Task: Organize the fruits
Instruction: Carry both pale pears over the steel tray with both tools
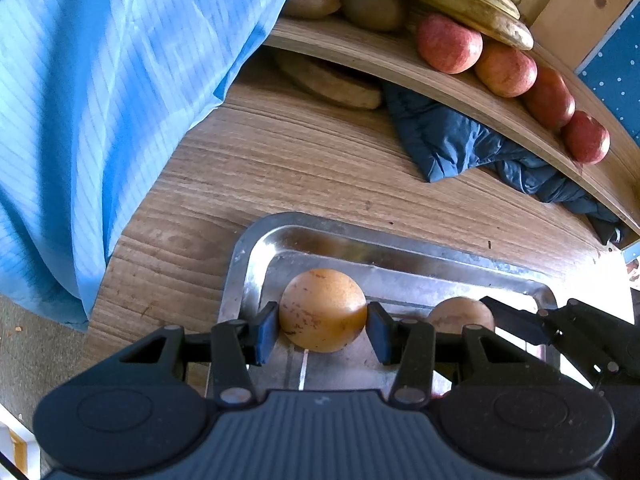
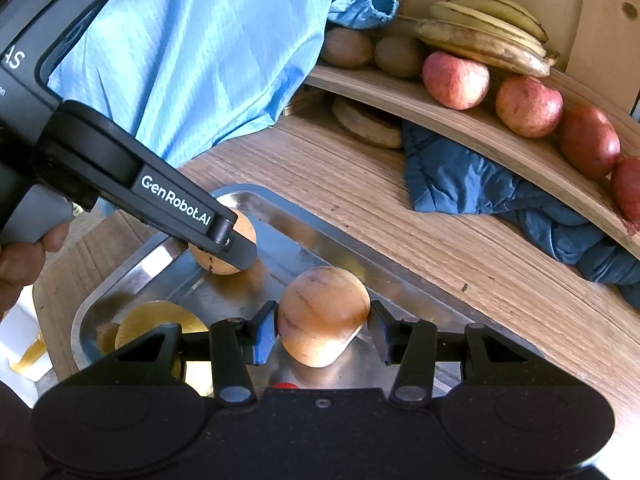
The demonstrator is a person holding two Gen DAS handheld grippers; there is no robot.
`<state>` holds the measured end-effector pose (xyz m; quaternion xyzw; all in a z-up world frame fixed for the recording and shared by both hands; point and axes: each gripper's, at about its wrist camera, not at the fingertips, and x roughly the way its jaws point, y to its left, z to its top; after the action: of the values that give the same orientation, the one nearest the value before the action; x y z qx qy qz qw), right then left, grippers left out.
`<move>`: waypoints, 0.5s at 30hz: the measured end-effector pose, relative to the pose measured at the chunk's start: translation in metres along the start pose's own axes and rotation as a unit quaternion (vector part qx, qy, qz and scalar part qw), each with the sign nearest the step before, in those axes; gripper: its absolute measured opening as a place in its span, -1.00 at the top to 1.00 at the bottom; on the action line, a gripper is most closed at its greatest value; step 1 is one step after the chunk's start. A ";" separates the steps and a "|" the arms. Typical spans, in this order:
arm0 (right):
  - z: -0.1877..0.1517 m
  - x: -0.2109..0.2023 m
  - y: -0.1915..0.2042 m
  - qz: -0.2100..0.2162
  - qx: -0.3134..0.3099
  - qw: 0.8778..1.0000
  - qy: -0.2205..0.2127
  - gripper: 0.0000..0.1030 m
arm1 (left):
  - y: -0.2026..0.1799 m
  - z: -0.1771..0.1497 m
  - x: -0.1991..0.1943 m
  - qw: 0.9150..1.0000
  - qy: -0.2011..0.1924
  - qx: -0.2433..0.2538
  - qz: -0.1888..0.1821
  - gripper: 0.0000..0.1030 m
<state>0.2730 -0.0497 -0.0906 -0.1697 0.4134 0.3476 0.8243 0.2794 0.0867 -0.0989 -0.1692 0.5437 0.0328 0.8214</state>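
Note:
A metal tray (image 1: 256,256) lies on the wooden table. In the left wrist view my left gripper (image 1: 322,330) is shut on a round orange fruit (image 1: 322,304) at the tray's left end, both pads against its sides. A second orange fruit (image 1: 460,312) sits to its right, partly hidden by my right gripper's black fingers (image 1: 516,312). In the right wrist view my right gripper (image 2: 324,338) holds that second orange fruit (image 2: 324,312) between its pads over the tray (image 2: 320,228). The left gripper's finger (image 2: 236,246) crosses the first fruit (image 2: 244,228).
A curved wooden shelf (image 2: 440,116) at the back carries red apples (image 2: 456,80), bananas (image 2: 488,36) and kiwis (image 2: 348,48). A dark blue cloth (image 2: 480,184) lies under it. A person's light blue garment (image 1: 100,100) hangs on the left. A yellow fruit (image 2: 160,316) sits at the tray's near-left end.

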 end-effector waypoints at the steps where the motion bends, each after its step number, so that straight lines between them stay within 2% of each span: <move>1: 0.000 0.000 0.000 -0.001 0.001 1.000 -0.001 0.03 | 0.000 0.000 0.000 1.000 0.000 0.001 0.000 0.01; 15: 0.004 0.000 -0.001 -0.008 0.009 1.000 -0.008 0.04 | -0.001 0.002 0.001 1.000 0.001 0.003 0.000 0.01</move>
<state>0.2756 -0.0483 -0.0880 -0.1632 0.4084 0.3387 0.8318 0.2819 0.0864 -0.0990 -0.1673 0.5445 0.0308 0.8214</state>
